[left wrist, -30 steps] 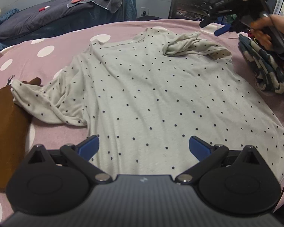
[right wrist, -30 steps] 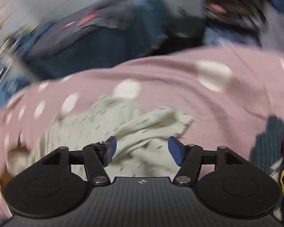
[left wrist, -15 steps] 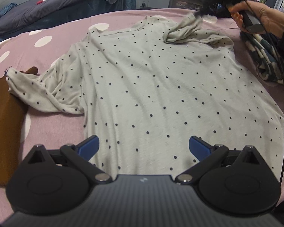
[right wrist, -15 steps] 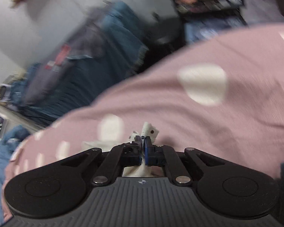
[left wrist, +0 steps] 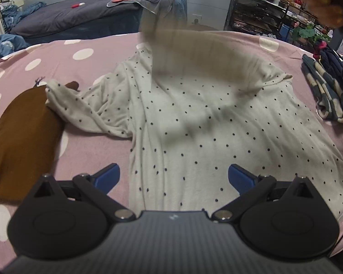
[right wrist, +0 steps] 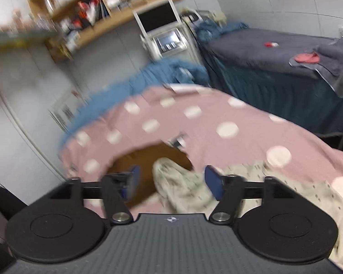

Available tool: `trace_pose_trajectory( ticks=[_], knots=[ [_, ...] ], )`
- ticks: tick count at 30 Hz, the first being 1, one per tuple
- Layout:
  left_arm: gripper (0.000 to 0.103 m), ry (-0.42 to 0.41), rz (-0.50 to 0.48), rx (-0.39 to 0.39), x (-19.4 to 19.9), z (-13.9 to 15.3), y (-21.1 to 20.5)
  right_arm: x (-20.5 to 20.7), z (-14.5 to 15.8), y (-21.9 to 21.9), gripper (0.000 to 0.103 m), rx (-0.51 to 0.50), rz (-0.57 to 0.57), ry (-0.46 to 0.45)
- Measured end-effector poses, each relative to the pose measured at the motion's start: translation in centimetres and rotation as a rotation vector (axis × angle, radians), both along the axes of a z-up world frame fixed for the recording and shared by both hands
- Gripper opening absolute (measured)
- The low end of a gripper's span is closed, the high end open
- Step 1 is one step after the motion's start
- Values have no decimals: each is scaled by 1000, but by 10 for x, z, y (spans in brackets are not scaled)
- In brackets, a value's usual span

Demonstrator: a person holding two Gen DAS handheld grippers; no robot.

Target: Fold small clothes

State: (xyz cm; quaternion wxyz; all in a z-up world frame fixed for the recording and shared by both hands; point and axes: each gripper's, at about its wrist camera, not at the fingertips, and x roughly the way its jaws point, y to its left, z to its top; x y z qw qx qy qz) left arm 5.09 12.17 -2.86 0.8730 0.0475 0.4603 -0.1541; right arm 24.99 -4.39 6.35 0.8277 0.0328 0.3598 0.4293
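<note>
A cream shirt with black dots [left wrist: 217, 125] lies spread on the pink spotted bedspread [left wrist: 57, 57]. Its right sleeve [left wrist: 194, 52] is a blur in the air over the collar and shoulder. My left gripper [left wrist: 173, 175] hangs open just above the shirt's hem, holding nothing. A hand [left wrist: 322, 2] at the top right corner carries the other gripper. In the right wrist view my right gripper [right wrist: 171, 178] has its jaws opening wide. The shirt's other sleeve [right wrist: 178, 187] shows between them, lower down on the bed and not gripped.
A brown garment [left wrist: 18, 137] lies left of the shirt, under its sleeve end. A pile of dark and checked clothes [left wrist: 327, 91] sits at the right edge of the bed. A dark covered bed [left wrist: 80, 16] and shelves [left wrist: 258, 6] stand behind.
The right gripper, shut on the sleeve half a second ago, now stands open and has swung left and up. The sleeve flies loose over the shirt. The left gripper has drifted slightly.
</note>
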Motion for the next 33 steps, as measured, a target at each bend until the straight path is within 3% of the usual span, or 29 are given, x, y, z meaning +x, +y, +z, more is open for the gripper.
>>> trace_pose_trajectory(
  ticks=[5,8,10,12,15,17,19,24,26,27,28,29,33],
  knots=[
    [103,-2,23,24,1,-12,15,-17,-35,-18,99,-180,-127,-1],
    [103,-113,33,18,8,-11,20,-28,-55,-46,97,-305,-194,-14],
    [103,-209,-29,22,13,-9,17,-33,-70,-68,97,-352,-241,10],
    [102,-240,-140,56,25,-13,7,-39,-82,-91,97,-326,-275,67],
    [86,-214,-288,70,48,-22,-5,-48,-99,-117,97,-299,-331,144],
    [69,-156,-374,56,66,-31,-6,-55,-105,-127,97,-293,-355,162],
    [46,-71,-407,73,86,-42,-5,-61,-109,-136,97,-281,-371,177],
    [44,-88,-542,254,97,-57,-16,-70,-112,-144,97,-268,-372,192],
    [43,-90,-547,251,101,-58,-19,-70,-114,-147,97,-271,-370,196],
    [33,-85,-539,241,104,-59,-19,-70,-114,-147,97,-272,-370,196],
    [13,-68,-527,229,110,-59,-20,-70,-115,-148,97,-274,-374,195],
    [5,-54,-516,219,115,-61,-22,-70,-116,-149,97,-276,-377,196],
    [3,6,-477,176,128,-64,-25,-75,-114,-155,97,-281,-405,173]
  ],
)
